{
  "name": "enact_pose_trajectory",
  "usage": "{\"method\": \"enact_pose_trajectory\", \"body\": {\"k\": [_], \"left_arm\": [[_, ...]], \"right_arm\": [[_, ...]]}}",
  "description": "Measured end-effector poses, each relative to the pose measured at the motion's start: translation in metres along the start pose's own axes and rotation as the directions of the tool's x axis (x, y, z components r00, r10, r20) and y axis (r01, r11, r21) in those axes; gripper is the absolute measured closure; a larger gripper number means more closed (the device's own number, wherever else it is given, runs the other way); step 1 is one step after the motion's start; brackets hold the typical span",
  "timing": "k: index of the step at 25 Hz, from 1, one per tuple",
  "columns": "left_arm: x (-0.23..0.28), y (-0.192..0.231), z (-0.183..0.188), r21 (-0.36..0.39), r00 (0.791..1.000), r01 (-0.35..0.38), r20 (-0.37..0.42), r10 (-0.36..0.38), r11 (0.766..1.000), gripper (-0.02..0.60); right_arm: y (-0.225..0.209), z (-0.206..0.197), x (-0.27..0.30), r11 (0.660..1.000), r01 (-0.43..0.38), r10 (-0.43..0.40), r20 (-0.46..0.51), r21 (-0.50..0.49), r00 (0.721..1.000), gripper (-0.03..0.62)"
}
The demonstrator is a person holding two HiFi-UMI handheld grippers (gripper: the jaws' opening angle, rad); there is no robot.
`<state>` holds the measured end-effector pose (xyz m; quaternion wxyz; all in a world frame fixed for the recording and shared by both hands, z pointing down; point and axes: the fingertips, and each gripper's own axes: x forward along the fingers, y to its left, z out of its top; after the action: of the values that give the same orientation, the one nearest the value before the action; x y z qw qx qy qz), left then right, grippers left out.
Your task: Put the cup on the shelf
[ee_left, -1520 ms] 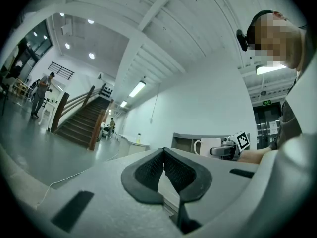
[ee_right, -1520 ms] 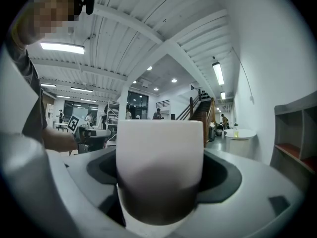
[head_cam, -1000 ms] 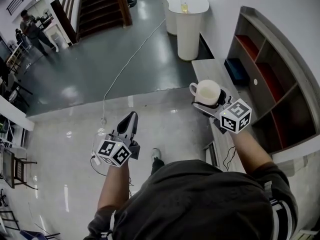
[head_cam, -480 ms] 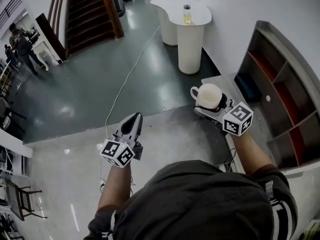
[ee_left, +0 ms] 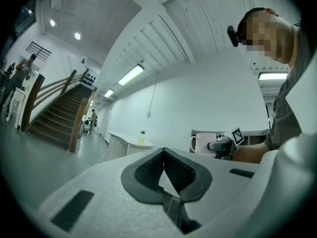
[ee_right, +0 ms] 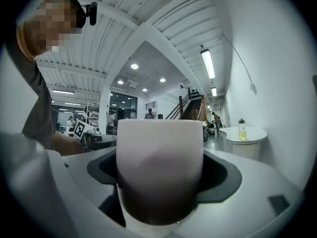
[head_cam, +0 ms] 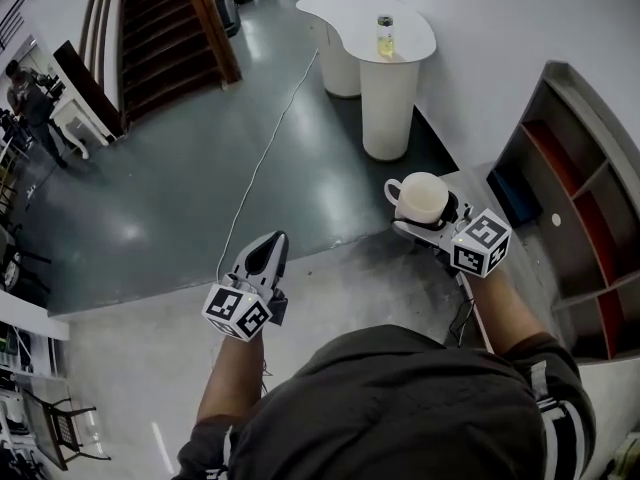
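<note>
Cup [head_cam: 420, 198]: white, upright, mouth up, long axis vertical; handle toward the left of the head view, on the side of the left gripper.
Cup's place: in the air, clamped in the right gripper [head_cam: 428, 216], above the near end of a low grey counter [head_cam: 478, 182]; apart from the shelf [head_cam: 585, 203], not on it.
Right gripper: pads pressed on both sides of the cup's lower body, jaws spread wide around it, pointing level.
Left gripper [head_cam: 272, 243]: jaws drawn together, tips meeting, nothing between them; held level over the floor, well apart from the cup.
Counts: one cup; two grippers, each with one marker cube; one shelf unit with several open compartments, some lined red; one round white table [head_cam: 350, 6] with one bottle [head_cam: 385, 36] of yellowish liquid on it.
Around: blue box [head_cam: 515, 196] on the counter beside the shelf; white cable [head_cam: 262, 158] across the dark floor; wooden staircase [head_cam: 160, 18] at the far left; a person [head_cam: 30, 103] standing far off at the left edge.
Head view only: shelf compartments, blue box and cable.
Left gripper view only: cup side-on with handle in outline, right gripper's marker cube beside it.
Right gripper view only: cup wall filling the gap between the pads, handle hidden behind the body.
</note>
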<state>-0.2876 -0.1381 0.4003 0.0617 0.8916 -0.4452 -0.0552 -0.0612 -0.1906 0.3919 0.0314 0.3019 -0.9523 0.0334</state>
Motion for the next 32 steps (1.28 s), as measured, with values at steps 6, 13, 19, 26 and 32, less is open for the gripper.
{"method": "enact_pose_trajectory", "body": {"k": [6, 13, 19, 26, 32], "left_arm": [[0.079, 0.022, -0.01, 0.009, 0.999, -0.032, 0.006, 0.032, 0.999, 0.577], [0.17, 0.031, -0.002, -0.007, 0.994, -0.09, 0.054, 0.091, 0.996, 0.577], [0.208, 0.051, 0.003, -0.011, 0.995, -0.087, 0.047, 0.087, 0.996, 0.577], [0.227, 0.074, 0.008, 0.002, 1.0, 0.023, 0.019, -0.023, 1.0, 0.577], [0.262, 0.067, 0.005, -0.006, 0.992, 0.129, -0.003, -0.129, 0.992, 0.577]], "right_arm": [[-0.083, -0.006, 0.021, 1.0, -0.014, 0.014, -0.004, 0.007, 1.0, 0.155], [-0.168, 0.003, 0.044, 0.994, -0.096, 0.094, -0.032, -0.057, 0.995, 0.155], [-0.201, 0.007, 0.069, 0.994, -0.1, 0.1, -0.02, -0.039, 0.995, 0.155], [-0.215, 0.012, 0.089, 1.0, 0.02, -0.02, 0.0, -0.02, 1.0, 0.155], [-0.251, 0.017, 0.065, 0.986, 0.167, -0.167, 0.014, -0.027, 0.986, 0.155]]}}
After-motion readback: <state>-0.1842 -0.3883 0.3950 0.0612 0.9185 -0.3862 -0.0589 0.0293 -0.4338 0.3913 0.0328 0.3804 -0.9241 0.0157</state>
